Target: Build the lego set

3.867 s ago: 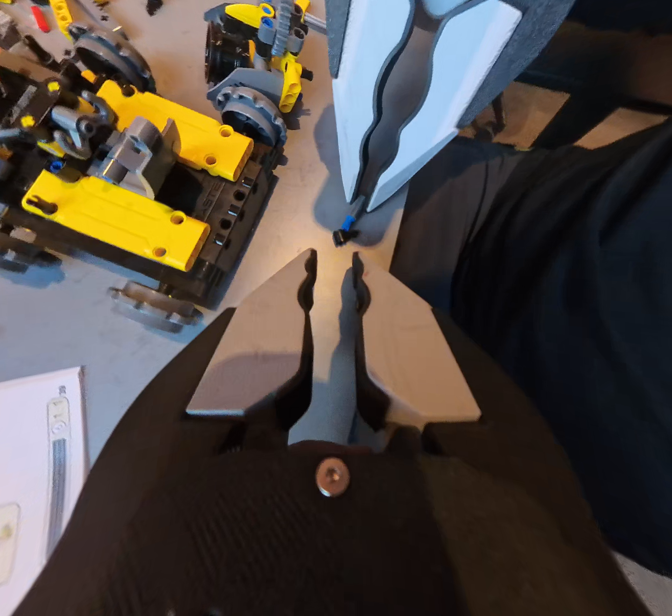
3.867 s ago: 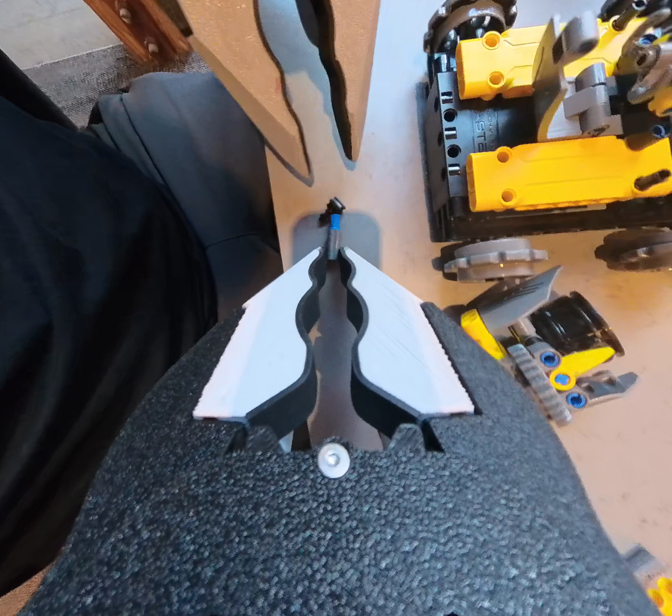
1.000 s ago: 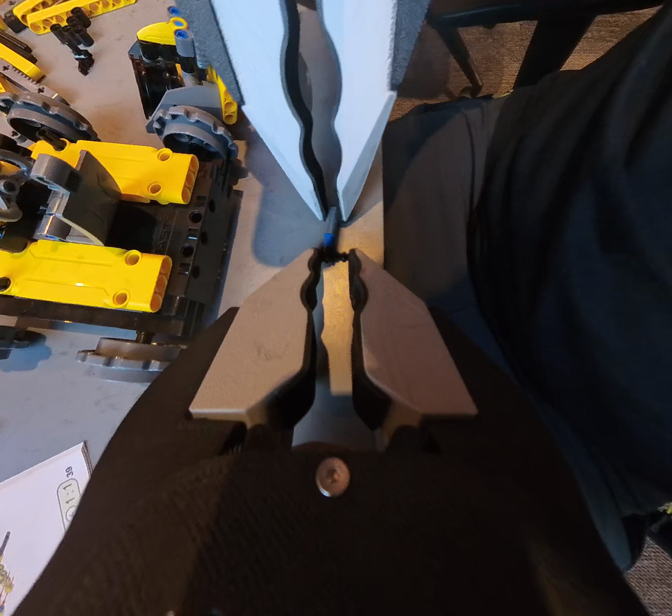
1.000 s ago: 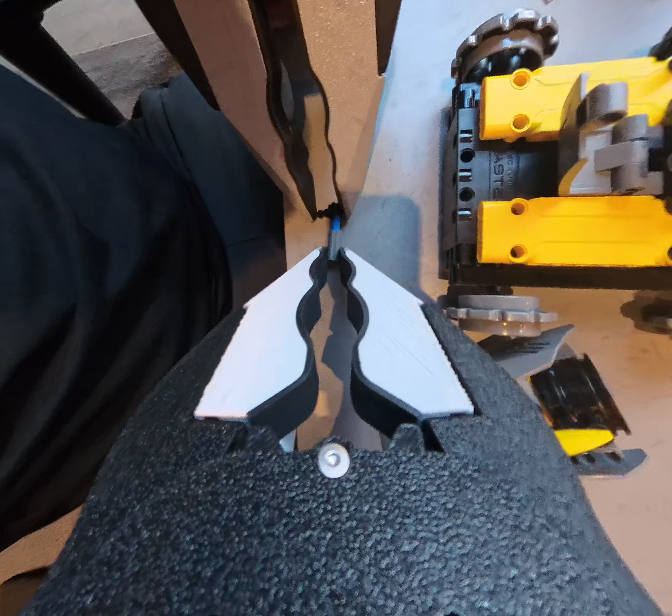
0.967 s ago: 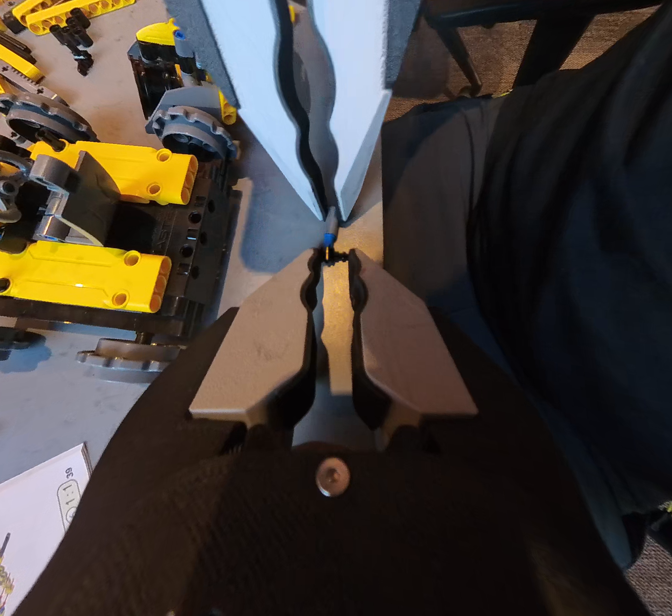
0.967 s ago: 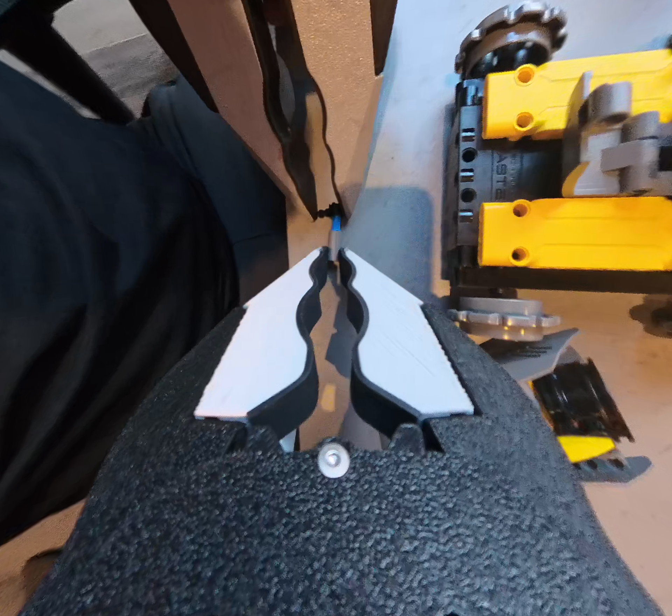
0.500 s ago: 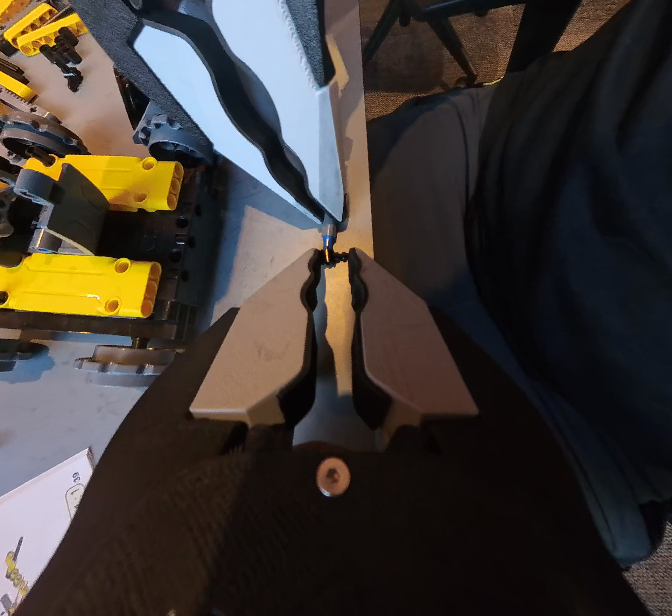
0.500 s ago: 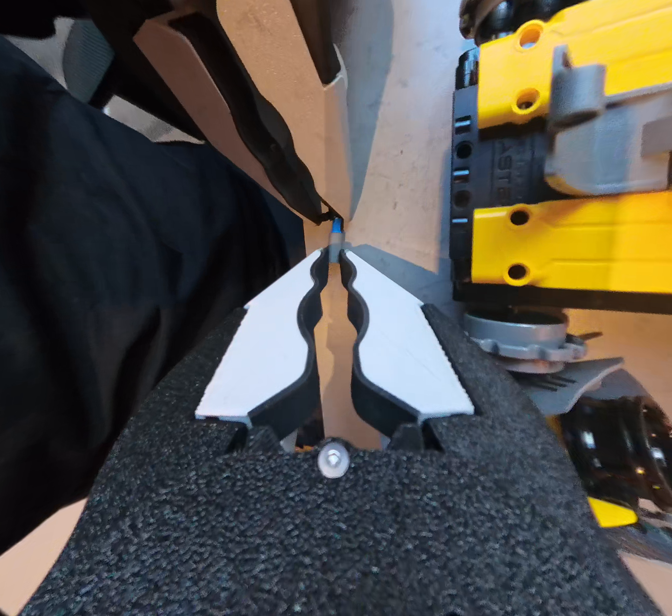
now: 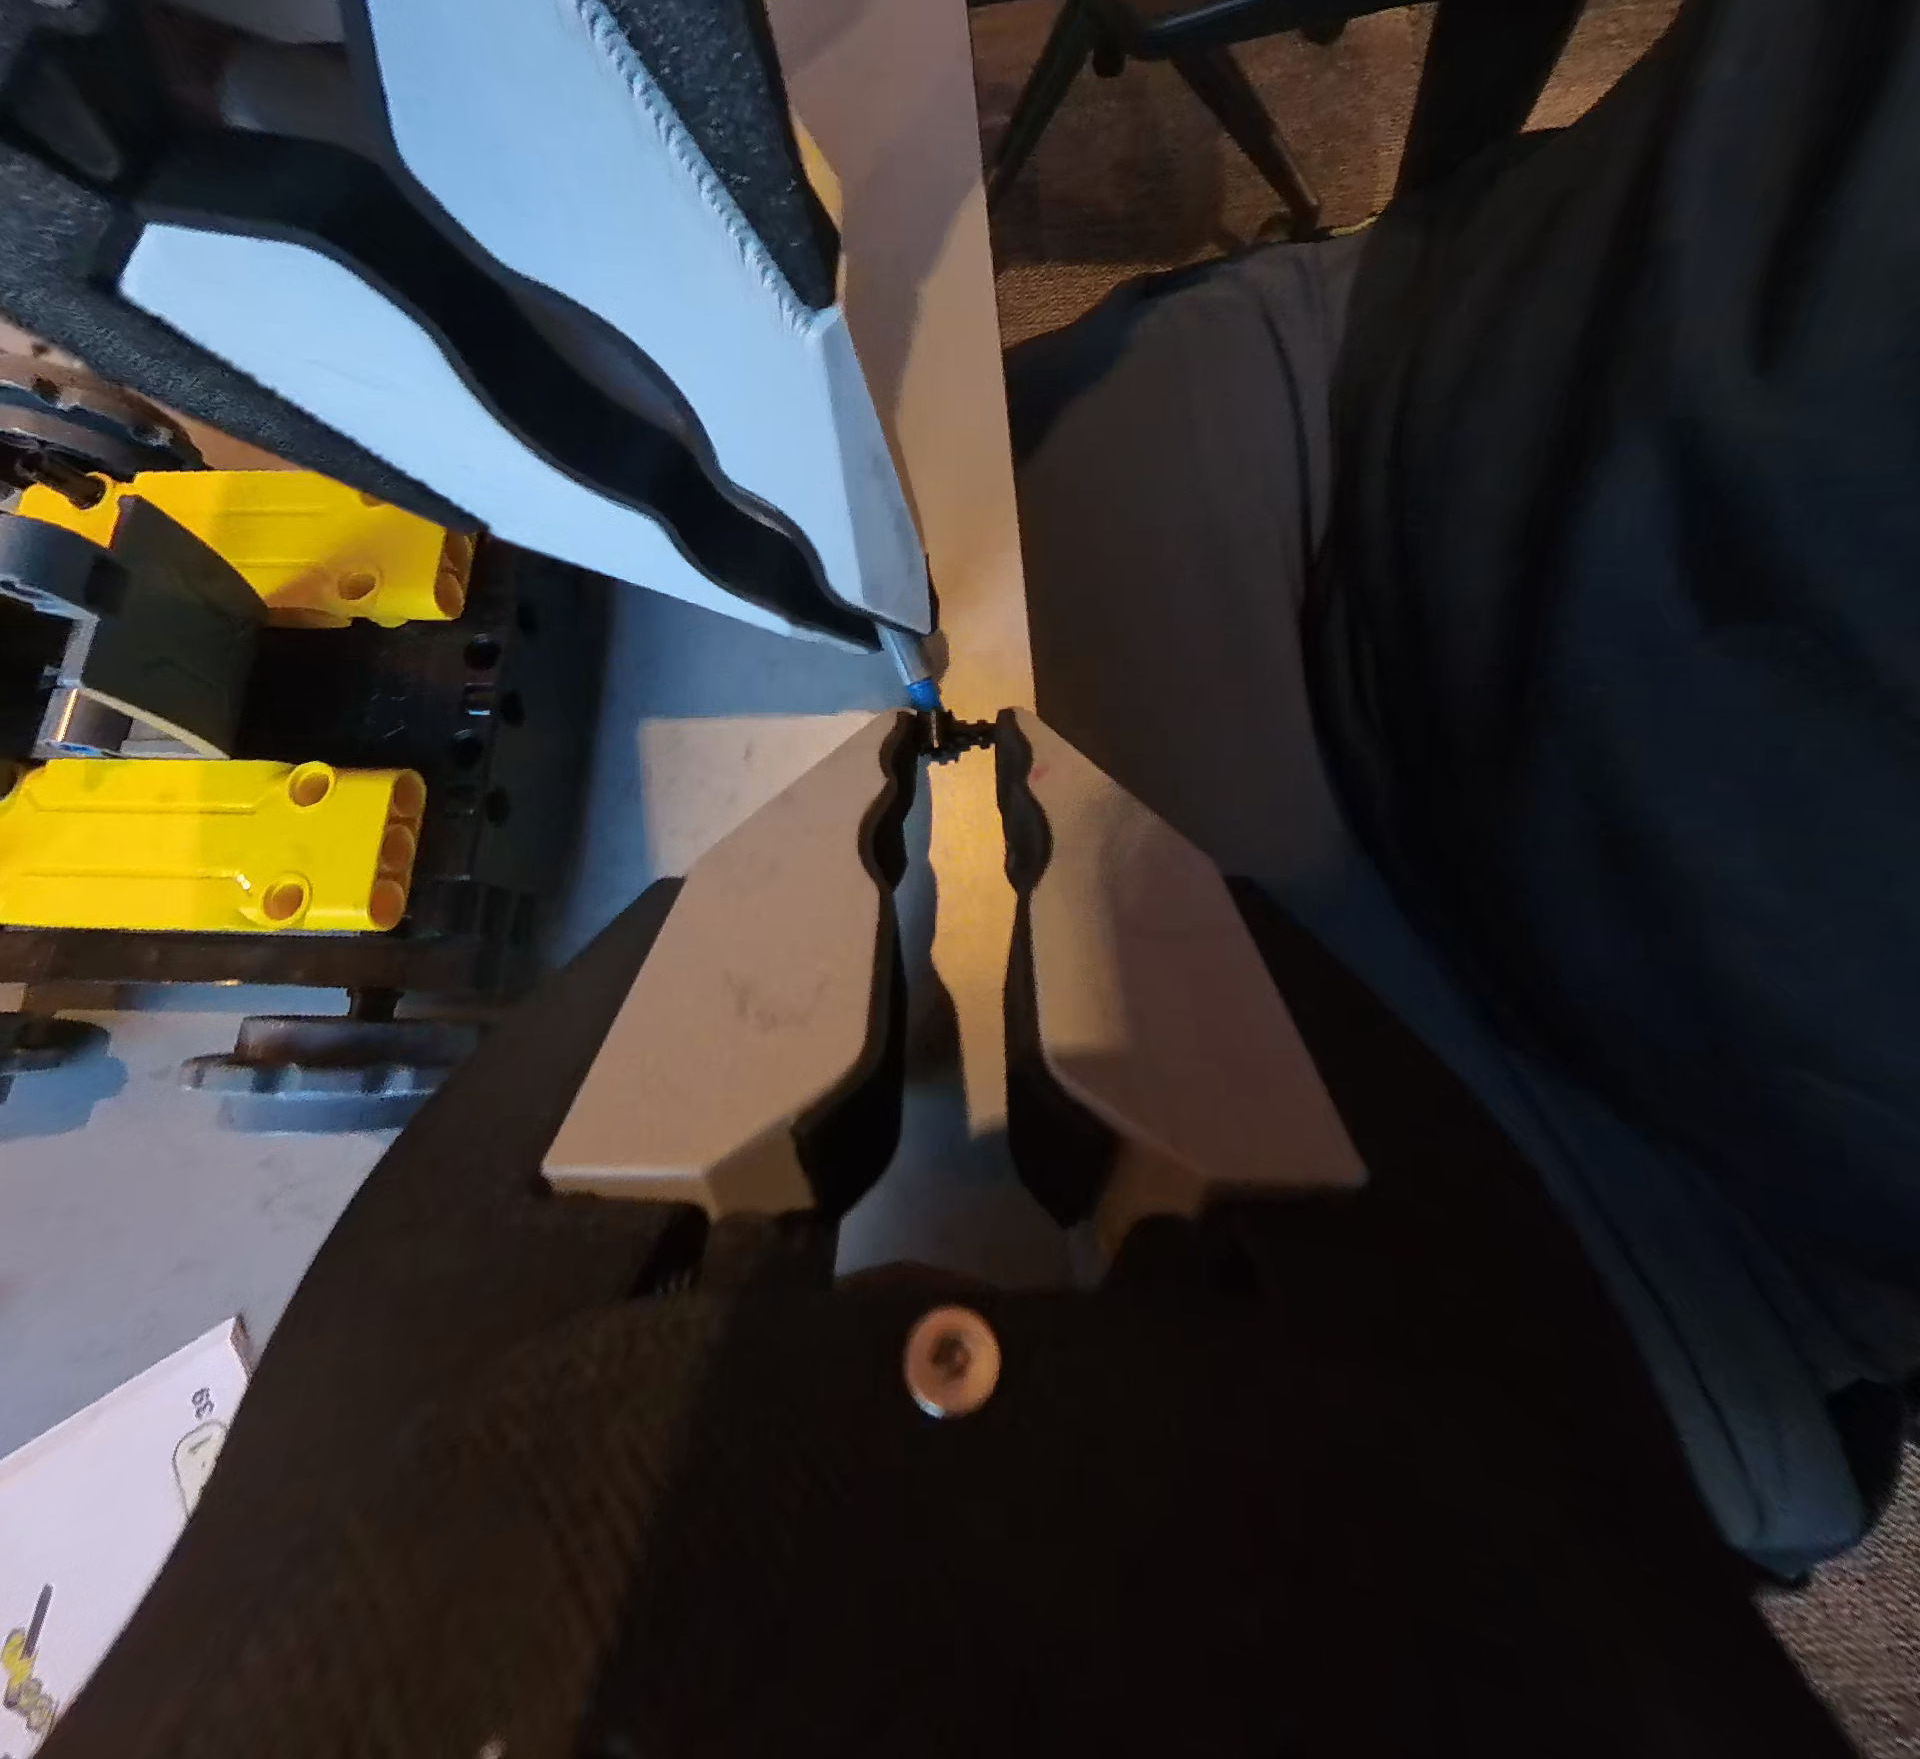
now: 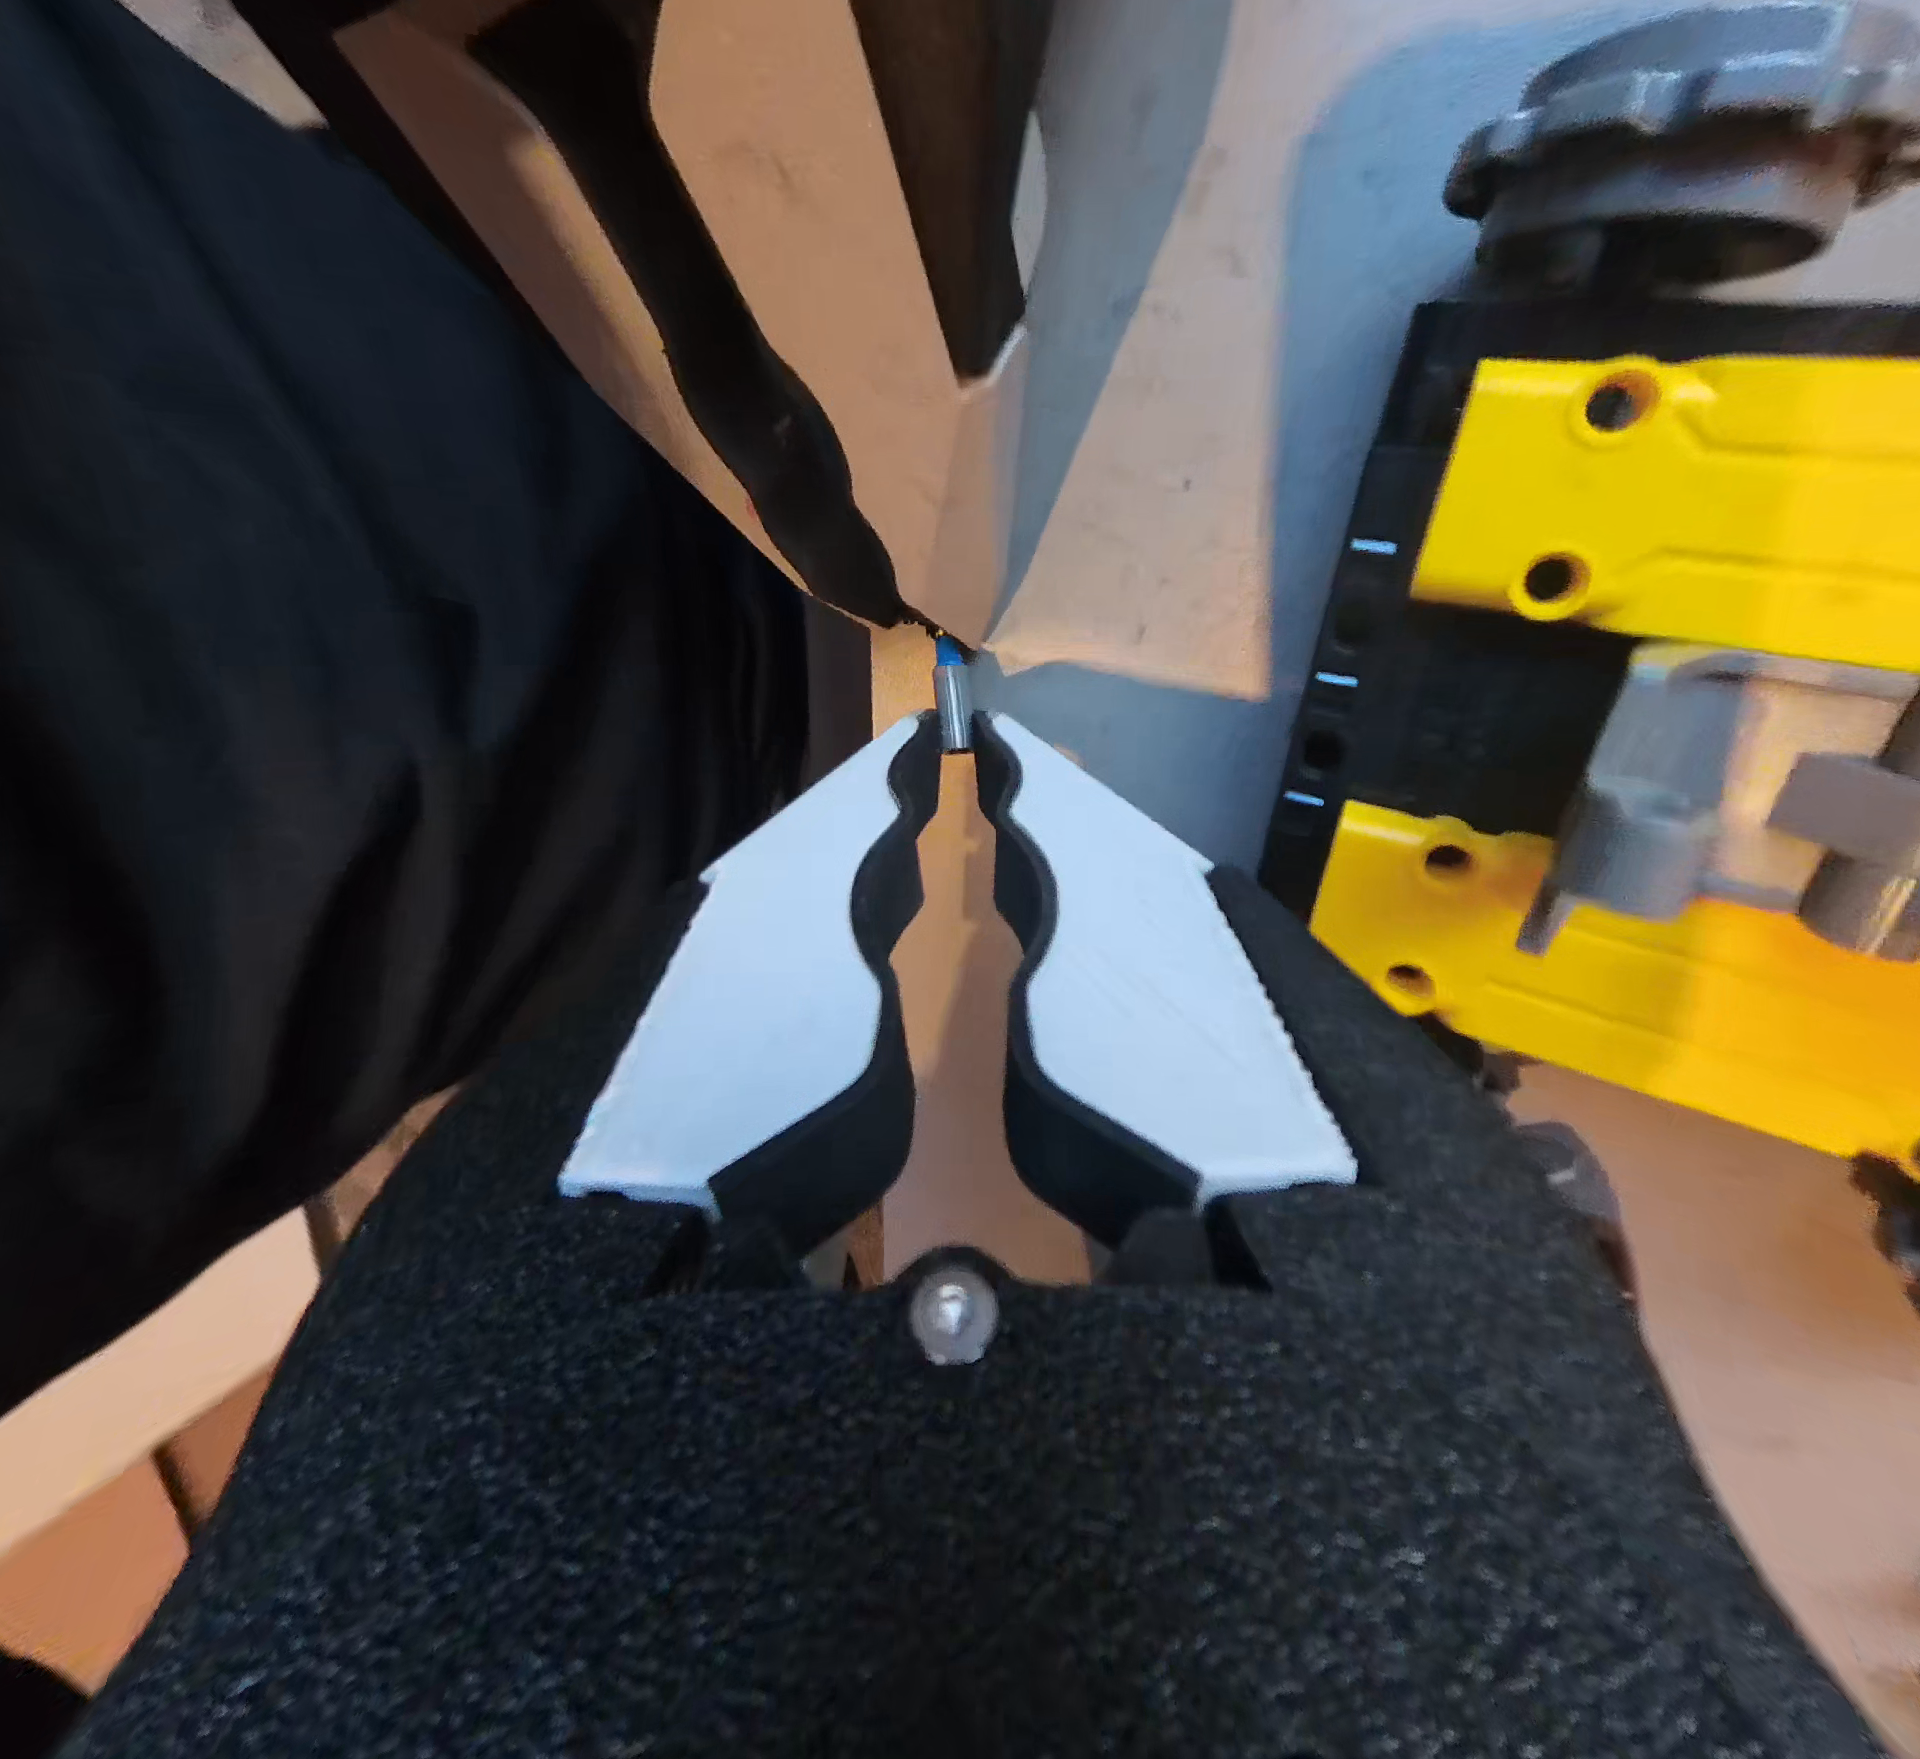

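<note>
My left gripper [image 9: 961, 735] is shut on a tiny black toothed piece [image 9: 958, 733] at its fingertips. My right gripper [image 10: 956, 730] is shut on a short grey pin with a blue end [image 10: 952, 693]. The pin's blue end meets the black piece, so the two grippers stand tip to tip over the table's near edge. In the left wrist view the right gripper [image 9: 883, 623] comes in from the upper left with the pin [image 9: 914, 670]. In the right wrist view the left gripper [image 10: 914, 618] comes down from above.
A yellow and black brick-built vehicle [image 9: 208, 836] with grey toothed wheels [image 10: 1683, 140] stands on the grey table [image 9: 156, 1221] close beside the grippers; it also shows in the right wrist view [image 10: 1662, 504]. A white booklet [image 9: 104, 1501] lies near. A person's dark clothing [image 9: 1558, 566] fills the other side. My two grippers' fingertips are within a few centimetres of each other.
The left gripper, open and apart at first, now grips the black piece on the pin's end. In the last second the right gripper has tilted over to the left; the tips stay together.
</note>
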Motion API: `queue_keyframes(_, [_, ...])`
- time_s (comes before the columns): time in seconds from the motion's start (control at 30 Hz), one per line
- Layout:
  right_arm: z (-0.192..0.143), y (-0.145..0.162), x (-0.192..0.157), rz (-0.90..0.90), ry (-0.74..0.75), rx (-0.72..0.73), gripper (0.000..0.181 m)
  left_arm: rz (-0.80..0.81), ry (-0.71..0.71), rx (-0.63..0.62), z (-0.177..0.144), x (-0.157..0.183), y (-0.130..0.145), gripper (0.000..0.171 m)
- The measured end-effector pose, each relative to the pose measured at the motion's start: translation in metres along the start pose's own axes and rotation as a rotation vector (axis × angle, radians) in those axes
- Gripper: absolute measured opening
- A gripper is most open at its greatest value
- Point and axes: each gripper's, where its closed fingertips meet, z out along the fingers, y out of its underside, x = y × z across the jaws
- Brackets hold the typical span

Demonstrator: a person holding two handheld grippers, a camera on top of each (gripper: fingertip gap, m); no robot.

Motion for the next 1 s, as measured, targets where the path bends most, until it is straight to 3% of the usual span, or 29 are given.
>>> queue_keyframes(0.37, [0.003, -0.002, 0.004, 0.077, 0.214, 0.414, 0.005, -0.055, -0.036, -0.003, -0.002, -0.005, 0.002, 0.014])
queue_keyframes(0.7, [0.001, -0.004, 0.005, 0.177, 0.207, 0.649, 0.005, -0.075, -0.075, -0.003, -0.002, -0.011, 0.002, 0.014])
queue_keyframes(0.83, [0.001, -0.004, 0.005, 0.16, 0.197, 0.635, 0.005, -0.066, -0.082, -0.005, -0.002, -0.011, 0.002, 0.013])
queue_keyframes(1.0, [0.002, -0.004, 0.008, -0.035, 0.244, 0.492, 0.005, -0.074, -0.054, -0.005, -0.003, -0.009, 0.003, 0.013])
